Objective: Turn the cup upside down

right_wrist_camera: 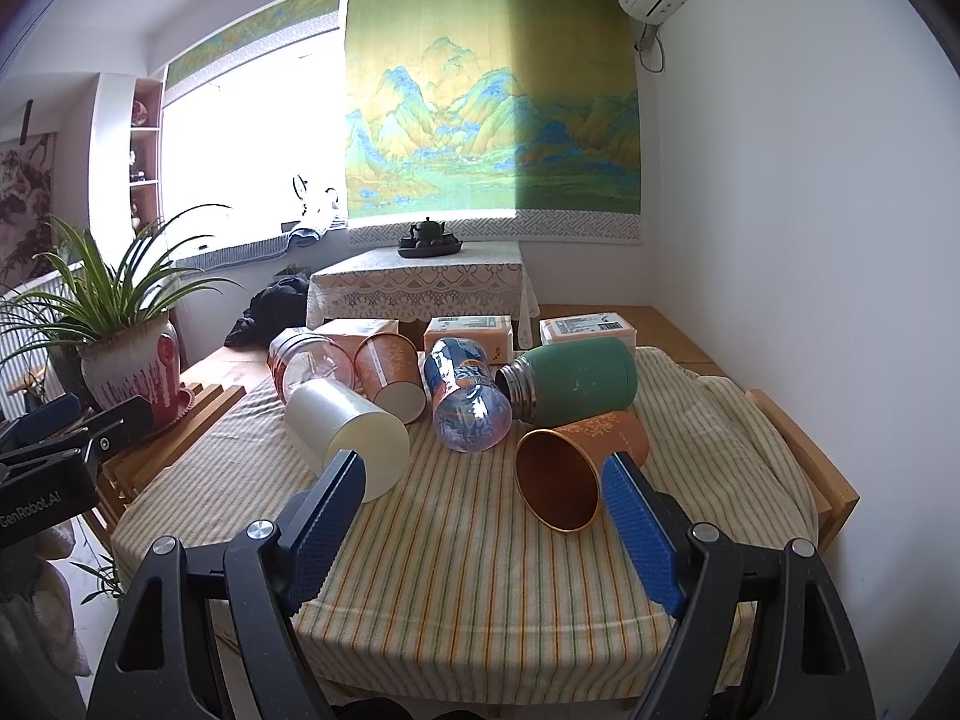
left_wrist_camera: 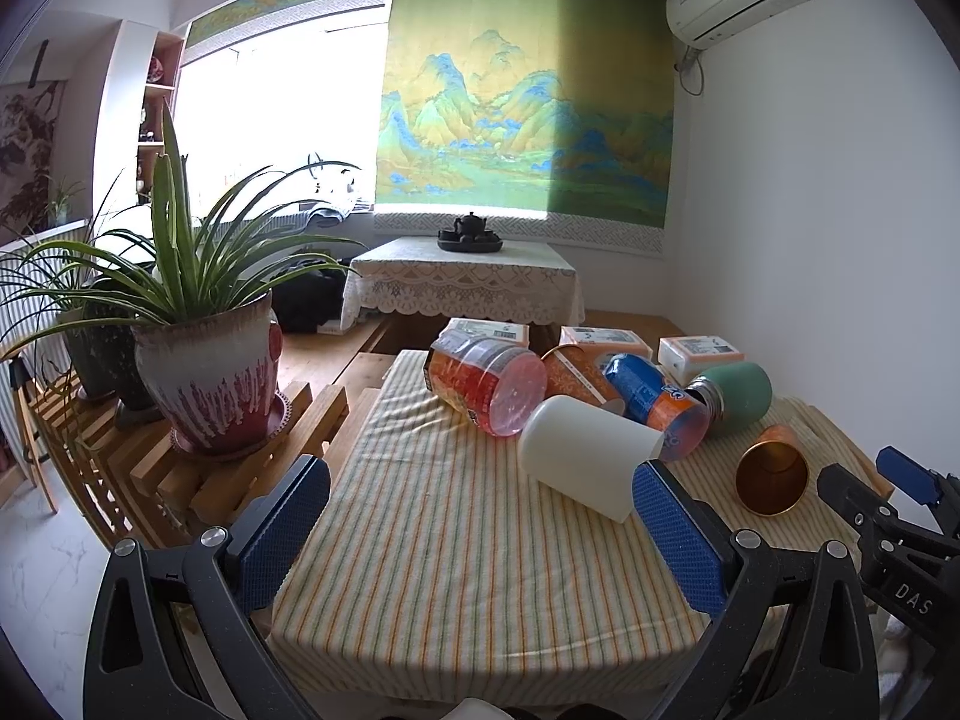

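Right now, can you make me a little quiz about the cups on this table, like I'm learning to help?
1. True or false: the white cup stands upright on the striped cloth.
2. Which cup lies nearest the right gripper? A) the white cup B) the copper cup C) the green bottle
3. Fill in: the left gripper is ____ and holds nothing.

Key:
1. False. It lies on its side.
2. B. Its open mouth faces the gripper.
3. Open.
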### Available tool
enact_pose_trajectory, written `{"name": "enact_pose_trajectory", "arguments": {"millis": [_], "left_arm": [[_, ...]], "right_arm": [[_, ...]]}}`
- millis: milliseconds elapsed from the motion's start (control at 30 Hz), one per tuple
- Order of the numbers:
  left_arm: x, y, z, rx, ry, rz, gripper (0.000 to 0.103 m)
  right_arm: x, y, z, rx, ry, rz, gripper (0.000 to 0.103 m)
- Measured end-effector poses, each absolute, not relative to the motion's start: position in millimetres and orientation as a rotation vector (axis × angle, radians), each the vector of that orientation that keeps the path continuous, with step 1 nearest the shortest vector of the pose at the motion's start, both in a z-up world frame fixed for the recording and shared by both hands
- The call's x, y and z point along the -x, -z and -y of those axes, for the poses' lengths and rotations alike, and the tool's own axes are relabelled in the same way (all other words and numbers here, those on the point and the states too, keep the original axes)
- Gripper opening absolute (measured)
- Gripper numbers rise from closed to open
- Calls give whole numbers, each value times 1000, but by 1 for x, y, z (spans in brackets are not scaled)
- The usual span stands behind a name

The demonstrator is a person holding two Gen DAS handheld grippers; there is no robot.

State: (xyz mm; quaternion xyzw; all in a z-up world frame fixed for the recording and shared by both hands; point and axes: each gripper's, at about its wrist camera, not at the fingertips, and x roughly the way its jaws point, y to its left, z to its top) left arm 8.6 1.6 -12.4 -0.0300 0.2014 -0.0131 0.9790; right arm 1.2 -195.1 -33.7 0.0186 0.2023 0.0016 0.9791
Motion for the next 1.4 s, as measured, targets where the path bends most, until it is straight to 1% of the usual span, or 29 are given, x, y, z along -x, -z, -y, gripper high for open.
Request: {"name": "enact_pose_trajectory", "arguments": {"millis": [1000, 1400], "left_arm": [[-24, 19, -1, 54, 26, -426, 102], [-35, 26, -9, 77, 9, -443, 102]], "right_arm": [[-14, 37, 192, -34, -16, -437, 78], [-46, 29, 194, -7, -87, -493, 78]]}}
